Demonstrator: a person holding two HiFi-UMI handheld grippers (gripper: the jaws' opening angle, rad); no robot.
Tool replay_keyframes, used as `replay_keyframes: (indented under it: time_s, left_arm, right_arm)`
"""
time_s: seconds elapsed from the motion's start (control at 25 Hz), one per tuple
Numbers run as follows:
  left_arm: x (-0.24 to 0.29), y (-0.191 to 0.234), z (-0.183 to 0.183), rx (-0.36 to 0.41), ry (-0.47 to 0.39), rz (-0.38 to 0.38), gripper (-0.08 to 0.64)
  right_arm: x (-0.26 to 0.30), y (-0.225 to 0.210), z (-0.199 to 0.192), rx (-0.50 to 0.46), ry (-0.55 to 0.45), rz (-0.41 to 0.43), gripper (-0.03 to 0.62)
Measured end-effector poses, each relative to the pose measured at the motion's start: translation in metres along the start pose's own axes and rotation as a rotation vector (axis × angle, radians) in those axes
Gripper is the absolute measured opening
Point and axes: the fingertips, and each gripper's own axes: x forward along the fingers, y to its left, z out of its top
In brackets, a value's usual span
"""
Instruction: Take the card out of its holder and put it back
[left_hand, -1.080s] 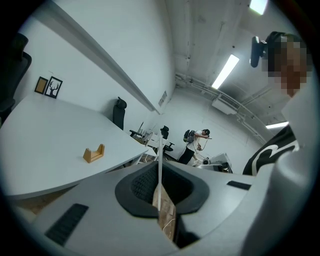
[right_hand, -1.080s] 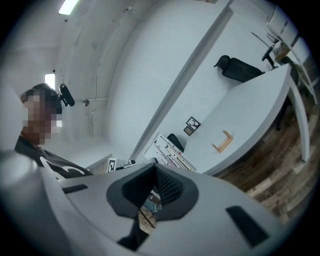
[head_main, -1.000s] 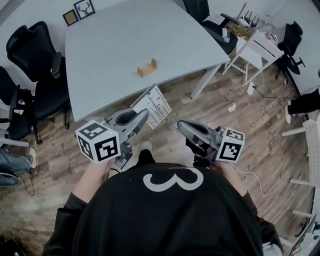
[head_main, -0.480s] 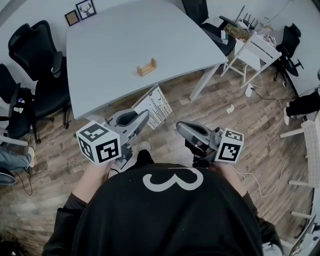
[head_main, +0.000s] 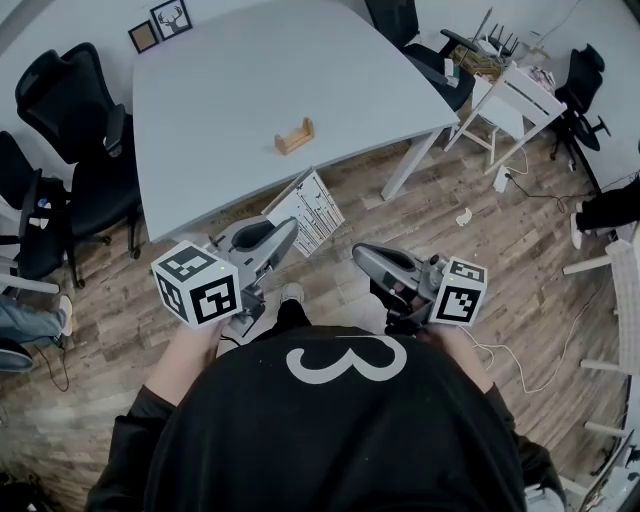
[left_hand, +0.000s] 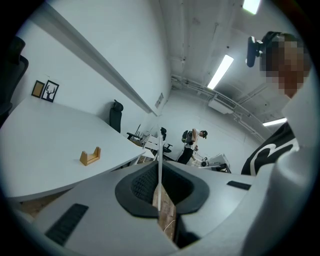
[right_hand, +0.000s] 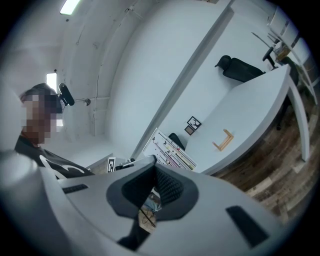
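The left gripper (head_main: 288, 232) is pinching the card (head_main: 306, 210), its jaws pressing on the card's lower edge so that the printed white sheet is sticking up and forward from the tips. In the left gripper view the card is showing edge-on as a thin pale line between the dark pads. The person is holding it just off the near edge of the table (head_main: 220, 95), over the wooden floor.

The right gripper (head_main: 360, 250) is hanging beside it, also just short of the table's near edge. Its jaws are pressing together at the tips, with nothing between them.

The wooden holder (head_main: 294, 136) is sitting empty on the table, a little way in from that near edge and well apart from the card.

Black office chairs (head_main: 70, 110) are standing along the table's left side. Two small framed pictures (head_main: 157, 25) are leaning at its far left corner. A white side table (head_main: 515, 95) is standing off the table's right corner.
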Motion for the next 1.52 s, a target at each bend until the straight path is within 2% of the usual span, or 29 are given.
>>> replay_keyframes:
  time_s: [0.16, 0.4, 0.72, 0.88, 1.12, 1.52]
  left_arm:
    - [0.006, 0.006, 0.001, 0.002, 0.006, -0.015, 0.025]
    - [0.027, 0.048, 0.032, -0.002, 0.021, -0.028, 0.025]
    - [0.034, 0.061, 0.044, 0.099, 0.021, -0.015, 0.025]
    - [0.050, 0.086, 0.064, 0.138, 0.035, -0.011, 0.025]
    - [0.063, 0.125, 0.077, 0.173, 0.038, -0.012, 0.025]
    - [0.091, 0.194, 0.093, 0.223, 0.055, 0.052, 0.025]
  right_arm:
    - [0.003, -0.008, 0.002, 0.006, -0.011, -0.006, 0.009]
    - [0.032, -0.037, 0.034, 0.025, -0.026, -0.037, 0.009]
    - [0.033, -0.049, 0.034, 0.017, -0.065, -0.059, 0.011]
    - [0.047, -0.069, 0.049, 0.038, -0.084, -0.085, 0.009]
    - [0.065, -0.091, 0.051, 0.066, -0.099, -0.119, 0.009]
    - [0.084, -0.118, 0.071, 0.076, -0.136, -0.176, 0.009]
